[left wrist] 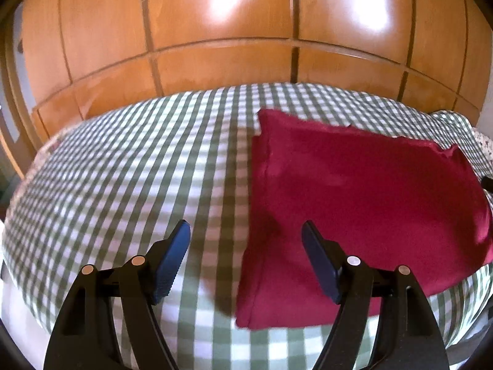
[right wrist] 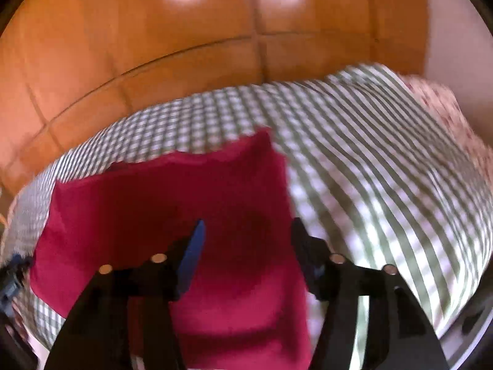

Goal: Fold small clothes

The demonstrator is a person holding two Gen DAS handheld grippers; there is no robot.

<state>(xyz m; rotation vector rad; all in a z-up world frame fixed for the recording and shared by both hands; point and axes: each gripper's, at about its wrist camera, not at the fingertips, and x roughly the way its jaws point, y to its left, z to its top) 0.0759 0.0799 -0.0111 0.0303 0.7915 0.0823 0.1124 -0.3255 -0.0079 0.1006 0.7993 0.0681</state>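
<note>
A dark red garment (left wrist: 354, 197) lies flat, folded into a rough rectangle, on the green-and-white checked bed cover (left wrist: 138, 178). My left gripper (left wrist: 246, 231) is open and empty, hovering above the garment's left edge, with one finger over the cover and one over the cloth. In the right wrist view the garment (right wrist: 172, 203) fills the lower left. My right gripper (right wrist: 248, 226) is open and empty above the garment's right edge. The right view is blurred.
A wooden panelled wardrobe (left wrist: 222, 30) stands behind the bed. A floral cloth (right wrist: 446, 114) lies at the bed's far right. The left gripper shows as a dark blue shape (right wrist: 12, 280) at the left edge of the right wrist view.
</note>
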